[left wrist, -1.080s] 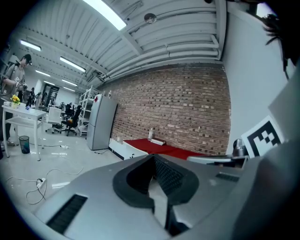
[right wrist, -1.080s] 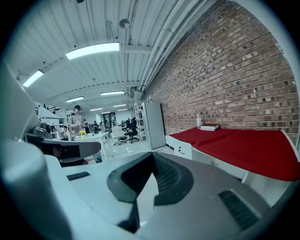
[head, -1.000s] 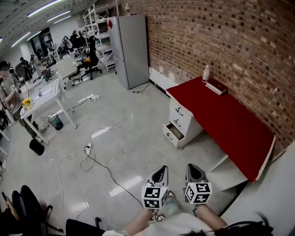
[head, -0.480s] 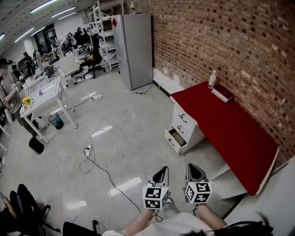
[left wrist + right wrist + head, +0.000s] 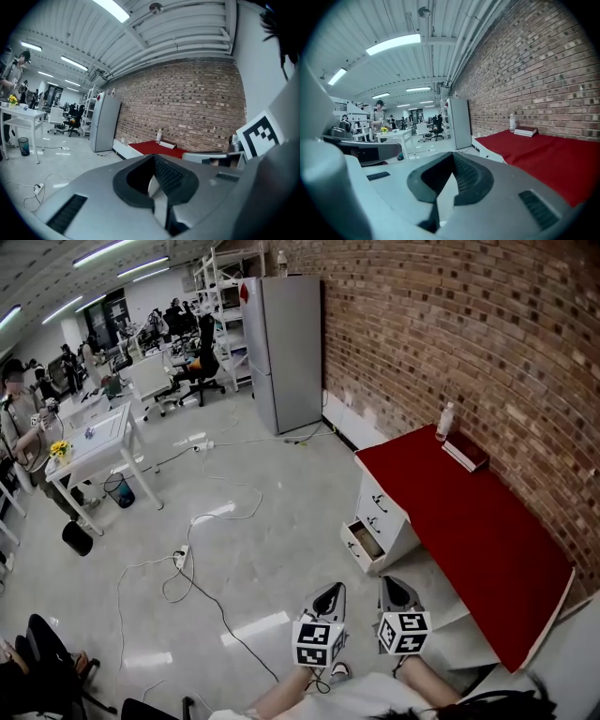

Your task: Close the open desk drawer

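Desk (image 5: 469,521) by rt wall (image 5: 487,334) — bottle (image 5: 446,420), book (image 5: 466,452) on top; drawer (image 5: 364,545) low-left

A red brick wall (image 5: 487,343) lines the right side. A tall grey refrigerator (image 5: 289,352) stands against it. Cables (image 5: 182,554) trail over the glossy grey floor (image 5: 281,512) near a white table (image 5: 98,434). Fluorescent strips (image 5: 120,252) glow overhead.

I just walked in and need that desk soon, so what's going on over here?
A person holds a gripper in each hand. The left gripper and right gripper are low in front of their body, well short of the red-topped white desk by the brick wall. Both grippers are shut and empty. The desk's bottom white drawer stands pulled out, while the upper drawers look shut. Nothing touches the open drawer yet.
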Motion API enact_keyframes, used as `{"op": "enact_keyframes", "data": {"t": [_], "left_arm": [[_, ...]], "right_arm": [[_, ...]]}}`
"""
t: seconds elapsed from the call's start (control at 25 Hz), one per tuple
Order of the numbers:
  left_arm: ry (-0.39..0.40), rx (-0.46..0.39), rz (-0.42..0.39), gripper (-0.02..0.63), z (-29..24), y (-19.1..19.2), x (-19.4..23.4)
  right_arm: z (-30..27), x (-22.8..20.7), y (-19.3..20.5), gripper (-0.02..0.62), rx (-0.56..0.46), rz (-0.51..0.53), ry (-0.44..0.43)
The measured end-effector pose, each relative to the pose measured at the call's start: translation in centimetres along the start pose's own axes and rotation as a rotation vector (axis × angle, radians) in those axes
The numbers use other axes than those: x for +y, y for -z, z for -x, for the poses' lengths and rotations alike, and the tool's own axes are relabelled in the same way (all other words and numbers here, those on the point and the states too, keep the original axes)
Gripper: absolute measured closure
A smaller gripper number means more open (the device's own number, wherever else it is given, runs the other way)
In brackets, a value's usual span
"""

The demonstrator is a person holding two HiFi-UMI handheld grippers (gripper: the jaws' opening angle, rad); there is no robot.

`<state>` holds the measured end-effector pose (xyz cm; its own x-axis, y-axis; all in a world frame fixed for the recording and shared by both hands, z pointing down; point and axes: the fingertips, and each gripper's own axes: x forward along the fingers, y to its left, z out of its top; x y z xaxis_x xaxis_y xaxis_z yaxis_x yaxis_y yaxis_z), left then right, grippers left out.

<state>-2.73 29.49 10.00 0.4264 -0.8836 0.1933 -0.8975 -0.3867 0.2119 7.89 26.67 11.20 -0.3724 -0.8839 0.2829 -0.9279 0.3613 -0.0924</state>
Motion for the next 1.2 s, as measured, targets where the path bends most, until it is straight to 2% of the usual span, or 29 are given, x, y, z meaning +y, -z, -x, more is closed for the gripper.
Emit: {"op": "enact_keyframes", "data": {"t": [0.24,0.6,1.2], "left_arm": [[-0.019,0.008,-0.001,0.598,-4.3,-0.7,1.3],[0.008,0.035,-0.01,0.598,-10.0,-1.3,1.2],[0.011,0.11,0.0,0.598,-14.9,0.8,2.3]], "right_arm": [[-3.8,-2.2,-1.1,0.597,0.004,0.011,-0.018],[-7.1,-6.6,-1.5,0.597,0.017,-0.026,0.0],[-10.6,-9.6,0.6,0.597,0.085,-0.057,0.004]]}}
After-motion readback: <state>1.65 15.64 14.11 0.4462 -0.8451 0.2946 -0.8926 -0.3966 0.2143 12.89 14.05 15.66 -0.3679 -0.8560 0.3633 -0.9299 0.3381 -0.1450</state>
